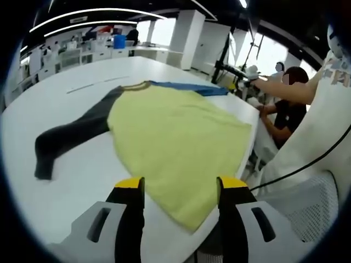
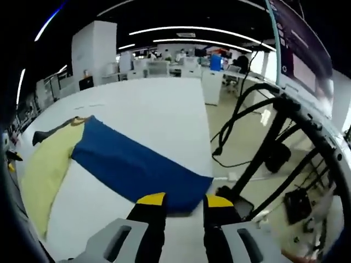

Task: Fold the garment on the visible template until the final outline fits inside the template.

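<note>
The garment (image 1: 181, 142) lies spread flat on the white desk (image 1: 71, 181): a yellow body, a dark grey sleeve (image 1: 71, 137) stretched out to one side, and a blue sleeve (image 2: 137, 164) stretched toward the desk's far edge. No fold looks made yet, so I judge this the opening step, the reach for a first grip.

The left tool (image 1: 180, 186) hovers over the yellow hem near the desk edge, jaws apart and holding nothing. The right tool (image 2: 178, 201) sits at the cuff end of the blue sleeve, jaws also apart, the cloth just ahead of the tips; whether they touch it I cannot tell.

Next, the right tool probably needs to close on the blue cuff and carry it across the yellow body, while the left tool pins or lifts the hem.

No template outline can be made out on the desk, and no brand, label or writing is legible
</note>
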Available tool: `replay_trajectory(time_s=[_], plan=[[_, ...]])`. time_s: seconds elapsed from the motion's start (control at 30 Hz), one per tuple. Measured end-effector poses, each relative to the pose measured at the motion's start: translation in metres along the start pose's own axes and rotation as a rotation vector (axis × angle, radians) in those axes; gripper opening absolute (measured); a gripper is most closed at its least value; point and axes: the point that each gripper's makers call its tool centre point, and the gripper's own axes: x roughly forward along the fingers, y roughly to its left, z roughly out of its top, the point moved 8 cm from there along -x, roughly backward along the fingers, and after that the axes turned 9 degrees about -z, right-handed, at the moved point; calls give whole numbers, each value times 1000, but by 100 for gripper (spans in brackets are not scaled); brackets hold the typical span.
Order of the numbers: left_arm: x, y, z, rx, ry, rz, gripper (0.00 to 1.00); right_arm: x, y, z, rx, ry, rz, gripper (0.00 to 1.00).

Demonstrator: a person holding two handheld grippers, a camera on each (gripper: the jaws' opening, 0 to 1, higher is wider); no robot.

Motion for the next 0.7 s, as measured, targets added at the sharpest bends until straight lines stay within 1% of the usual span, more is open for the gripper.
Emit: replay_trajectory(time_s=[0.03,0.23,0.47,0.53,0.7], plan=[[0,0,0,0,1,0,50,0,1,-2,21,7,1,26],[-1,-2,-2,-4,1,4,50,3,4,-9,50,28,-9,25],[-4,-2,-4,-7,0,11,50,7,7,-11,49,32,-2,18],[-4,-2,-4,-9,0,11,50,8,7,-12,42,40,-8,19],[-5,-2,-5,-10,0,13,50,10,9,-15,36,58,-9,16]])
